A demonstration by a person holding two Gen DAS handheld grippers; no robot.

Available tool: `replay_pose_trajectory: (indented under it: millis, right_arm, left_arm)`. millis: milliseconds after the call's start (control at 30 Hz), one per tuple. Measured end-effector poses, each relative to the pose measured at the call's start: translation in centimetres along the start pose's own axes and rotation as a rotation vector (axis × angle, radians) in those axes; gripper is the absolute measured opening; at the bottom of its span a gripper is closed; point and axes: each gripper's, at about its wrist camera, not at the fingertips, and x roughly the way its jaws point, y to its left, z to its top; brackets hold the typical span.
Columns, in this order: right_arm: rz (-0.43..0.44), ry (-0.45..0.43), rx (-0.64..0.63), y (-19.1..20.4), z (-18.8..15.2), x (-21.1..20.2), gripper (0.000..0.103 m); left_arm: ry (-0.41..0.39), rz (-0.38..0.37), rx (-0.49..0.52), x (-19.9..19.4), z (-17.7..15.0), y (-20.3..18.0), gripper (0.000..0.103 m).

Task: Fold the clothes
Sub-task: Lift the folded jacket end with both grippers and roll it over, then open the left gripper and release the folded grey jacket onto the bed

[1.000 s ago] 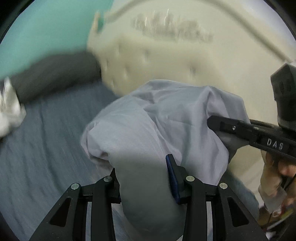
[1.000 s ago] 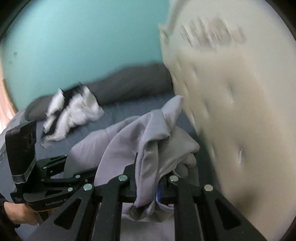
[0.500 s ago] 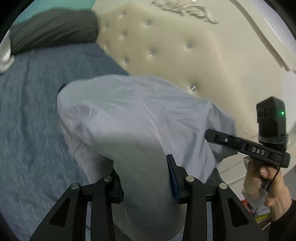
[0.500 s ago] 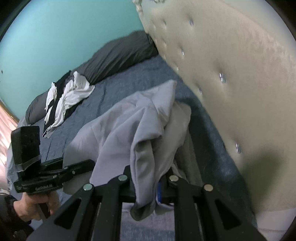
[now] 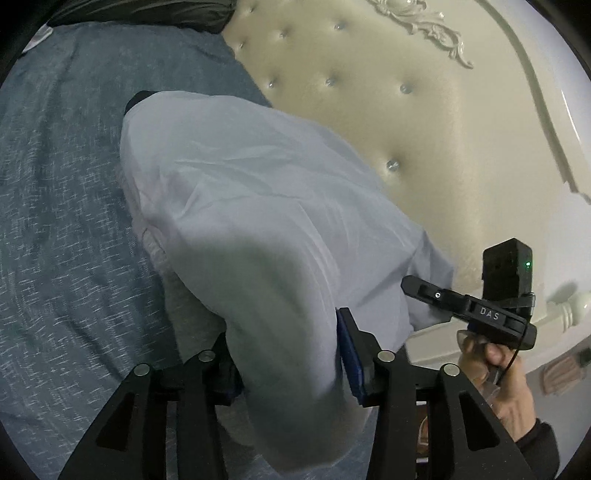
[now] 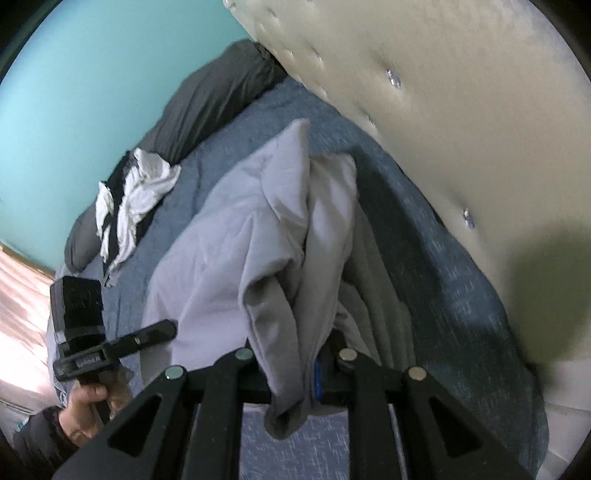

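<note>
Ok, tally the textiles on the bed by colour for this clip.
Light grey garment, held by both grippers: 1
White garment, crumpled: 1
Black garment, under the white one: 1
Dark grey pillows: 2
Total: 5

Left wrist view: garment (image 5: 258, 206) fills centre, draped over bed cover (image 5: 62, 206), bunched between left gripper (image 5: 288, 354) jaws at 6 o'clock. Headboard (image 5: 424, 122) behind garment, 12 to 3 o'clock. Pillow (image 5: 147, 11) at 11 o'clock, butted against headboard. Right gripper (image 5: 410, 286) at 4 o'clock, tip touching garment's right edge, hand (image 5: 495, 373) under it. Right wrist view: garment (image 6: 236, 251) centre, running from right gripper (image 6: 295, 362) at 6 o'clock up toward 12. Headboard (image 6: 461, 129) at 1 to 3 o'clock. Pillow (image 6: 207, 99) at 11 o'clock. Second clothes pile (image 6: 133, 199) at 10 o'clock on bed cover (image 6: 424, 258), left of garment, apart from it. Left gripper (image 6: 162, 330) at 8 o'clock, tip at garment's left edge.
</note>
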Motion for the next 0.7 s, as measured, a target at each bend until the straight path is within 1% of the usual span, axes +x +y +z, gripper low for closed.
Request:
replay_pose_trajectory:
  millis: [33, 67, 100, 200, 267, 300, 367, 467, 500, 567, 600, 633, 700]
  right_arm:
    - [-0.011, 0.000, -0.011, 0.0, -0.2, 0.0, 0.018]
    - [-0.025, -0.011, -0.011, -0.1, -0.4, -0.3, 0.020]
    - [-0.038, -0.022, -0.011, -0.3, -0.6, -0.5, 0.025]
    - [-0.078, -0.054, -0.010, -0.8, -1.3, -1.4, 0.032]
    - [-0.107, -0.080, -0.013, -1.0, -1.7, -2.0, 0.033]
    - [-0.125, -0.108, -0.020, -1.0, -1.8, -2.5, 0.035]
    - [-0.161, -0.164, -0.036, -0.8, -2.0, -3.6, 0.038]
    - [-0.201, -0.255, -0.066, -0.2, -2.2, -5.2, 0.038]
    - [-0.208, -0.289, -0.079, 0.3, -2.2, -5.7, 0.038]
    - [-0.221, -0.355, -0.106, 1.1, -2.2, -6.8, 0.038]
    - [-0.228, -0.389, -0.119, 1.5, -2.2, -7.3, 0.033]
    - [-0.227, -0.413, -0.136, 2.1, -2.2, -7.6, 0.020]
    - [-0.206, -0.394, -0.187, 3.5, -1.9, -6.7, 0.015]
  left_arm:
    - [0.006, 0.003, 0.002, -0.1, -0.3, 0.1, 0.051]
    - [0.008, 0.009, 0.015, -0.3, -0.5, 0.2, 0.057]
    - [0.010, 0.016, 0.029, -0.4, -0.6, 0.3, 0.063]
    - [0.000, 0.063, 0.093, -1.4, -0.7, 0.6, 0.070]
    - [-0.022, 0.093, 0.106, -2.3, -0.9, 1.2, 0.071]
    - [-0.031, 0.103, 0.111, -2.7, -1.0, 1.5, 0.071]
    - [-0.066, 0.149, 0.163, -3.9, -1.3, 1.4, 0.070]
    - [-0.115, 0.180, 0.249, -4.8, -1.3, 0.0, 0.070]
    - [-0.131, 0.190, 0.278, -5.1, -1.3, -0.5, 0.070]
    - [-0.141, 0.184, 0.309, -5.2, -1.3, -1.5, 0.070]
    - [-0.146, 0.181, 0.325, -5.1, -1.3, -2.1, 0.070]
    - [-0.150, 0.178, 0.341, -5.1, -1.3, -2.8, 0.070]
    - [-0.145, 0.181, 0.368, -4.6, -1.4, -3.8, 0.070]
